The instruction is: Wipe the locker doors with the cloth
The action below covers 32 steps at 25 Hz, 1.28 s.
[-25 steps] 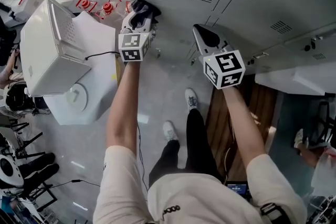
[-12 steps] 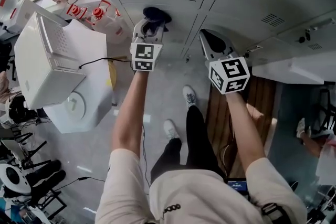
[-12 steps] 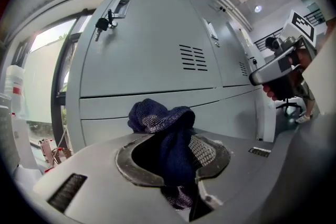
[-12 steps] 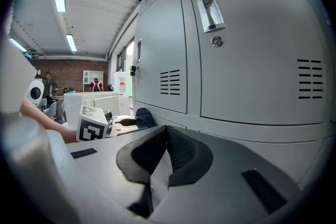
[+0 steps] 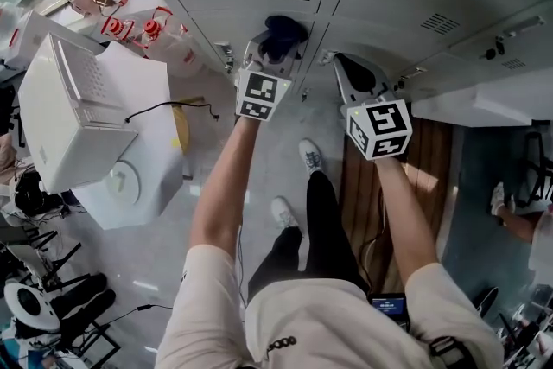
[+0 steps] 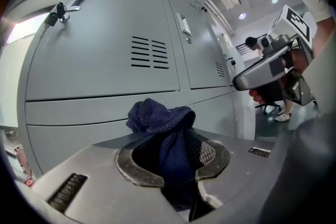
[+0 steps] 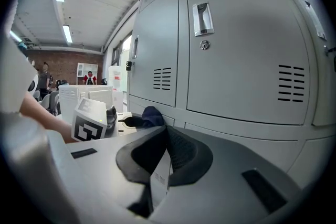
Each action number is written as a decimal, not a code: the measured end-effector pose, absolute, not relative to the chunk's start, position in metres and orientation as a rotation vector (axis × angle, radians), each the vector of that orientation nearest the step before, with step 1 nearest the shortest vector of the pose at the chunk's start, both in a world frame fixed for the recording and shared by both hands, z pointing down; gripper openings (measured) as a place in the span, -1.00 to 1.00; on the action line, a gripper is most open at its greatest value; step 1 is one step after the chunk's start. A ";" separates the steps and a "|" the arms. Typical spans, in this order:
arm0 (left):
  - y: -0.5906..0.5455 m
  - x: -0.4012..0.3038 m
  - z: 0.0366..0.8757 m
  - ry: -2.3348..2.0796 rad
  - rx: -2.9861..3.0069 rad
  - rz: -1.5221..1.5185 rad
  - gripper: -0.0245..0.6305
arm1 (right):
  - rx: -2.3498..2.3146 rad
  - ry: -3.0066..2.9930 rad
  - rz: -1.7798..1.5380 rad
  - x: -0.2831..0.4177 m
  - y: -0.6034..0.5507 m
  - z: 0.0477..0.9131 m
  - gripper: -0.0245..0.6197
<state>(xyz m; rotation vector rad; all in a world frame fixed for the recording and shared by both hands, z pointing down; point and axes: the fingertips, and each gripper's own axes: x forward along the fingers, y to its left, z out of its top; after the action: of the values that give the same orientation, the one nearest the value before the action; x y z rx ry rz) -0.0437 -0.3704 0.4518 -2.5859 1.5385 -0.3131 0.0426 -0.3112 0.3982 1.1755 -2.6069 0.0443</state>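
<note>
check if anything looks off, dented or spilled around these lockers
Nothing stands out. The locker doors look shut, flush and undented, with no spill in view. The dark blue cloth is simply bunched up in the left gripper by a door, and the right gripper is shut.

cloth (image 6: 160, 123): lower end is disappearing between the left gripper (image 6: 173, 160) jaws, just in front of the locker doors (image 6: 100, 60) | locker doors: tops are running off the head view's upper edge | cloth-to-door contact: is not showing clearly | distant person (image 7: 90, 77), left of the locker doors: is appearing too small to make out
</note>
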 end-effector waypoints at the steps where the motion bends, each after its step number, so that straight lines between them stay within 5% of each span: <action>1: -0.371 -0.037 0.452 1.522 -2.596 -0.320 -0.56 | 1.186 -2.604 0.048 0.045 -0.311 0.398 -0.90; 11: -0.344 -0.018 0.439 1.517 -2.631 -0.285 -0.56 | 1.236 -2.616 0.064 0.059 -0.280 0.392 -0.90; 21: -0.316 -0.113 0.442 1.786 -2.476 -0.361 -0.56 | 1.228 -2.698 0.122 0.046 -0.308 0.398 -0.90; 32: -0.319 -0.263 0.527 2.166 -2.324 -0.512 -0.56 | 1.176 -2.671 0.029 -0.059 -0.300 0.441 -0.90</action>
<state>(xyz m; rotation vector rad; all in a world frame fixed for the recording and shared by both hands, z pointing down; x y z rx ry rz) -0.2634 -0.3189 0.5275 -2.3245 2.1663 -0.5121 -0.0587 -0.3000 0.4407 1.1759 -2.6708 0.0286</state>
